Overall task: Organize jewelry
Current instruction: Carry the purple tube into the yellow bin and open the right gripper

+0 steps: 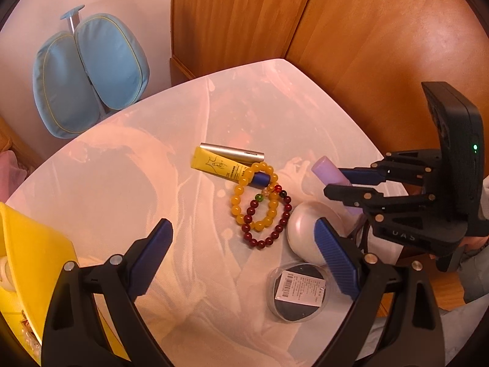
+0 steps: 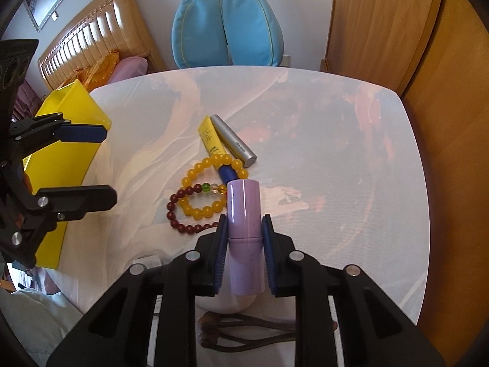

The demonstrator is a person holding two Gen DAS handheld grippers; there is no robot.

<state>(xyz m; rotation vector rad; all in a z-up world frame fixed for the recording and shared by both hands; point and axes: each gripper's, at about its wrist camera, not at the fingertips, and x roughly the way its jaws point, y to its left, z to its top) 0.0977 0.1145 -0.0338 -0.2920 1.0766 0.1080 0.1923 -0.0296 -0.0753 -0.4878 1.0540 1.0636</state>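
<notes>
- Lilac tube is sitting clamped between the blue pads of the right gripper, which is tilting steeply down over the white table.
- Left gripper is hanging with its jaws wide apart and nothing between them, above the beads.
- Yellow bead bracelet and dark red bead bracelet are lying overlapped mid-table, the yellow one looping over a yellow tube beside a silver tube.
- White rounded case is being partly hidden by a left finger; a round clear lidded dish is lying near it.
- Yellow box is standing at the table's left edge, cut off in the left view.
- Bare tabletop is lying open to the right, up to the wooden wardrobe.
</notes>
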